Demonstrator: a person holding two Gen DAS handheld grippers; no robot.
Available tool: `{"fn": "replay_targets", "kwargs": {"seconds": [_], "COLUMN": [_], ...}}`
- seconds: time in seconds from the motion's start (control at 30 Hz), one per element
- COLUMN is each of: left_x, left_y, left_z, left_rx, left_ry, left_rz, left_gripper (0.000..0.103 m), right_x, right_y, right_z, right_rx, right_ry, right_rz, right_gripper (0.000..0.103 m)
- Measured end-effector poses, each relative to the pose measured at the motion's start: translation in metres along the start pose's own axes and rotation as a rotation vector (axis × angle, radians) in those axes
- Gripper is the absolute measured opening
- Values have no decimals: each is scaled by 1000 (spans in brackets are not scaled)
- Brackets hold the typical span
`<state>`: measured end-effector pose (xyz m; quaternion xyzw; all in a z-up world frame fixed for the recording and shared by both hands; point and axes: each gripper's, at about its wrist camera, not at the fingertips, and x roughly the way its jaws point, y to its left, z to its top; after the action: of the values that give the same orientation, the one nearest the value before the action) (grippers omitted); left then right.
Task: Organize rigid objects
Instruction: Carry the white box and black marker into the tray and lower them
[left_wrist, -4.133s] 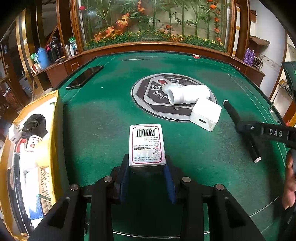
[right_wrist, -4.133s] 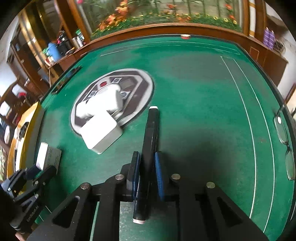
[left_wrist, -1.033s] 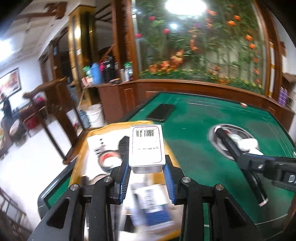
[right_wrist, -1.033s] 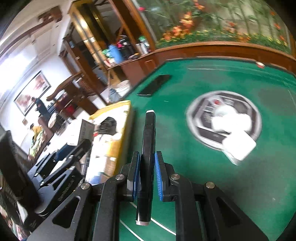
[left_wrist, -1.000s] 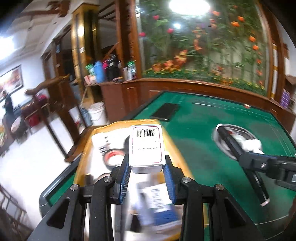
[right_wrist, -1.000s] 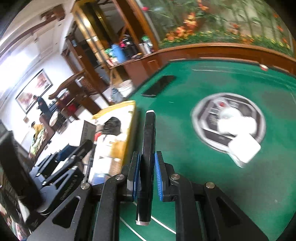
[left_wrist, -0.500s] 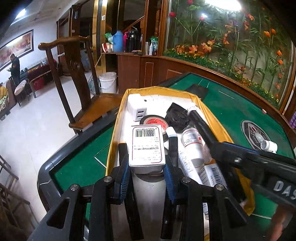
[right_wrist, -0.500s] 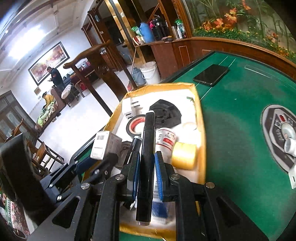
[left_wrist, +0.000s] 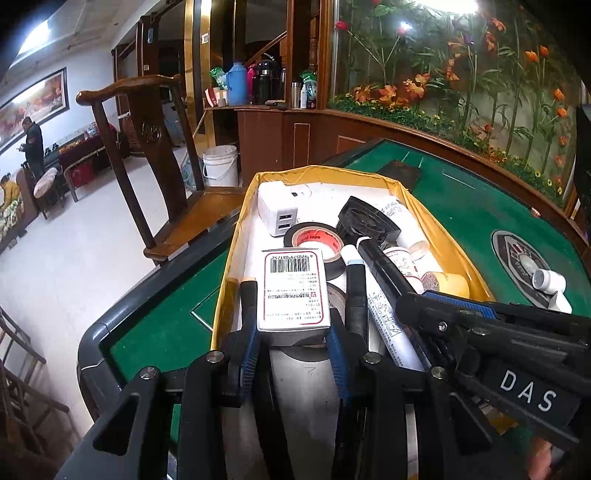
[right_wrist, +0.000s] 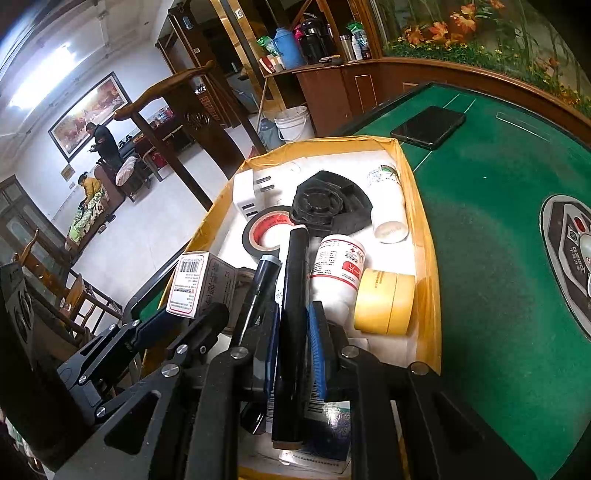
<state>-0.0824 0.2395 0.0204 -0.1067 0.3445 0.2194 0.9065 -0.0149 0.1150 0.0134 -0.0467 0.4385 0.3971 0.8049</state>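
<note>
A yellow-walled cardboard tray (right_wrist: 428, 258) sits at the left edge of the green felt table (right_wrist: 498, 221), crowded with glossy tape rolls, plastic bottles and a white plug block. Over it, the left gripper (left_wrist: 293, 332) pinches a small white barcoded box (left_wrist: 293, 290) squarely between its blue pads. Just to its right, the right gripper (right_wrist: 293, 332) is clamped narrowly on a slim black marker (right_wrist: 293, 295), which runs lengthwise through the jaws.

The yellow-walled cardboard tray (right_wrist: 428, 236) is crowded: a black tape roll (right_wrist: 267, 230), a black round fan (right_wrist: 328, 205), white bottles (right_wrist: 338, 271) and a yellow tape roll (right_wrist: 386, 301) fill its floor. To its right the green felt counter (right_wrist: 491, 236) lies open, apart from a black phone (right_wrist: 428, 126).
</note>
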Motion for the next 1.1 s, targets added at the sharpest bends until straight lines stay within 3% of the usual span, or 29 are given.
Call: {"fn": "replay_targets", "kwargs": {"seconds": [1.03,1.1], "left_x": [-7,-8], "left_y": [-7,-7], "left_z": [-3,-3], "left_rx": [20,17], "left_ry": [-3,-4], "left_rz": [12,12], "left_gripper": [38,42], "right_x": [-2,-4], "right_y": [3,3], "right_z": [-2,-3], "right_rx": [5,6], "right_ry": [2,-1], "right_rz": [25,30], "right_gripper": [16,16]}}
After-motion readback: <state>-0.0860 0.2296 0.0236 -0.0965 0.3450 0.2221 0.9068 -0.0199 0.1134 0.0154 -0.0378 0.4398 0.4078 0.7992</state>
